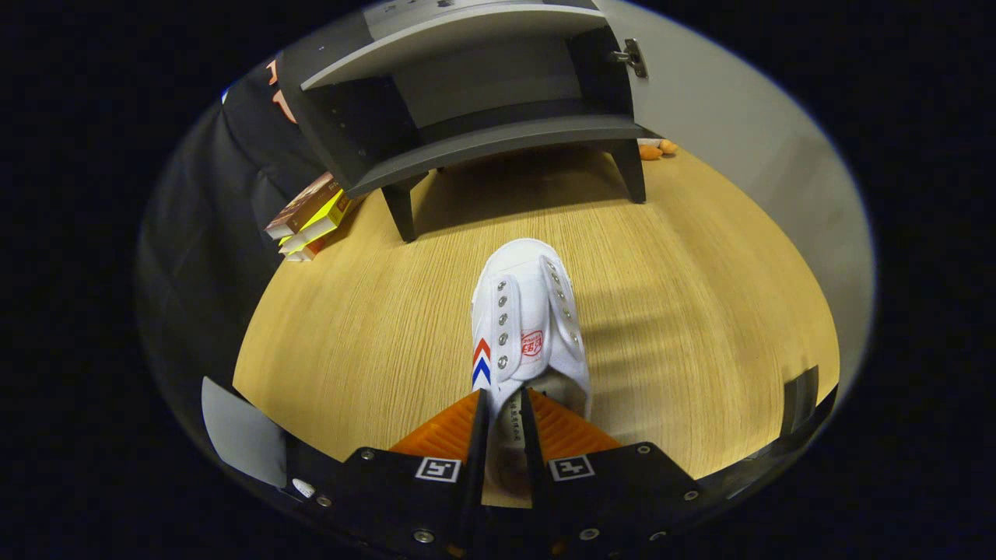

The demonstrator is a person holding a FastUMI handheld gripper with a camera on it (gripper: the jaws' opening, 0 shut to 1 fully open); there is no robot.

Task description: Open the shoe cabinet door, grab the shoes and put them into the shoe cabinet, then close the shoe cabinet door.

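White canvas shoe (529, 319) is clamped at its heel collar by the tool (506, 412), mid-bench; the shoe cabinet (475, 93) stands open at the far edge, so carrying inward is judged next.

A white canvas sneaker (529, 323) with metal eyelets, no laces and red-and-blue chevrons on its side lies on the wooden table, toe towards the dark grey shoe cabinet (475, 101). Its heel collar is pinched between the gripper (504, 404) fingers. The cabinet stands beyond the sneaker on short legs, its pale door (700, 101) swung open, shelves bare.
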